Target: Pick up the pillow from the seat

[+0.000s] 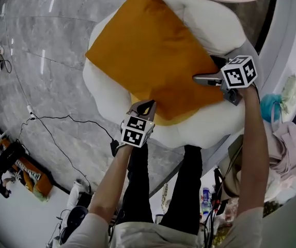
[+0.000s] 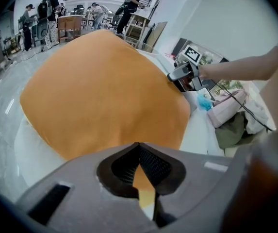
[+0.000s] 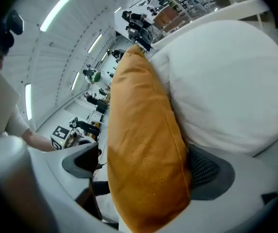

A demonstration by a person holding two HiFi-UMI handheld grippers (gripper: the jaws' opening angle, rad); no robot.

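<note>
Tongs first: your L tongs point(image 2: 139, 145) are clenched, tips meeting in a point that rests on the orange pillow point(image 1: 153, 56) by its near corner. Can't tell if any cloth is pinched. Your R tongs point(image 3: 143, 165) stand wide apart w/ the pillow's right edge between them. One mesh pad point(image 3: 207, 169) touches the cloth and the other sits clear of it, so no grip on that side.

View diffs:
- Head view only: whole layout. Pillow lies on the white seat point(image 1: 209, 124), one corner pointing away from you, L tongs at the near corner, R tongs at the right corner. Also a black cable point(image 1: 60, 124) on the grey floor point(image 1: 44, 61).
- L gripper view only: people point(image 2: 129, 4) standing in the hall beyond, plus your R tongs seen head-on at the pillow's far edge.
- R gripper view only: pillow edge-on, showing its thickness and seam, w/ the seat's white padding bulging right beside it.

Count: 1 pillow, 1 seat, 2 tongs, 2 marker cubes point(image 1: 136, 130), one per tong.
</note>
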